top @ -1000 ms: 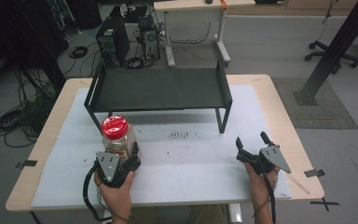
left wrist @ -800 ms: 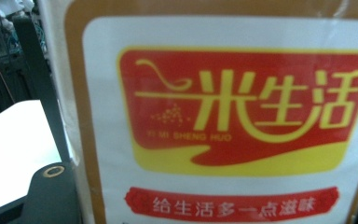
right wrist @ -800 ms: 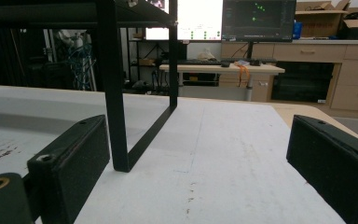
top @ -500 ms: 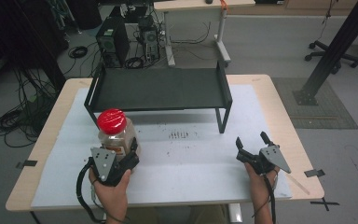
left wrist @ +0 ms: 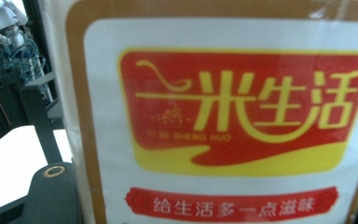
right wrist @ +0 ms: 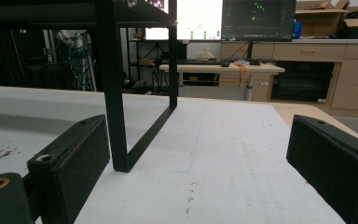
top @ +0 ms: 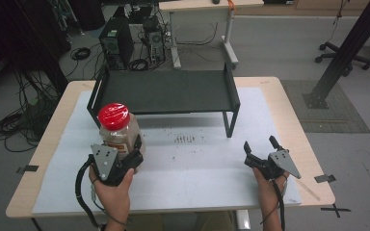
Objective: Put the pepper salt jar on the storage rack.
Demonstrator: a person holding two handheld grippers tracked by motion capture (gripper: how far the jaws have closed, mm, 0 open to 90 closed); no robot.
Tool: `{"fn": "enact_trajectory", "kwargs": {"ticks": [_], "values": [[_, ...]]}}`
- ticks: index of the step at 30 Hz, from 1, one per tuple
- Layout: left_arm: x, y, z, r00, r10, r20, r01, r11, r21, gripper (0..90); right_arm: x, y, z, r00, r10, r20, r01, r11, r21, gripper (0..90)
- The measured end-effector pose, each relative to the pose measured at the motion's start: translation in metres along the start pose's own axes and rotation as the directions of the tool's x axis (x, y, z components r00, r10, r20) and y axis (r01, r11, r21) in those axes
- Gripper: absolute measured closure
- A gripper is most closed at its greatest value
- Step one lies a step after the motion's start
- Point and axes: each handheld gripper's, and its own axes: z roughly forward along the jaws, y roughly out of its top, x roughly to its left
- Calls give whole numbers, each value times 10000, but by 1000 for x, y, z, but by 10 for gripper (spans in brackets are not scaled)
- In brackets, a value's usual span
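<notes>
— What do the jaws hold?
— The left gripper (top: 132, 156) squeezes the jar (top: 118, 131) low on its round side, near the tabletop's (top: 202, 183) front left corner.
— Is it heavy?
— It looks full, so maybe. The clear wall is smooth, and the paper label (left wrist: 242, 121) helps the grip.
— And the right gripper (top: 260, 150)?
— Its jaws are apart, holding nothing, near the black metal shelf (top: 168, 91).

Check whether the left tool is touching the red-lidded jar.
Touching. In the high view the left tool is clamped around the red-lidded jar; in the left gripper view its label sits right against the camera.
</notes>
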Motion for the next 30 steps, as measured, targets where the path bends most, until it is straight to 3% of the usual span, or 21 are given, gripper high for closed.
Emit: {"fn": "enact_trajectory", "kwargs": {"ticks": [30], "values": [[-13, 60, 32, 9992, 255, 312, -245, 9992, -329, 249, 0, 0, 1, 10000, 32, 3, -32, 9999, 122, 60]]}}
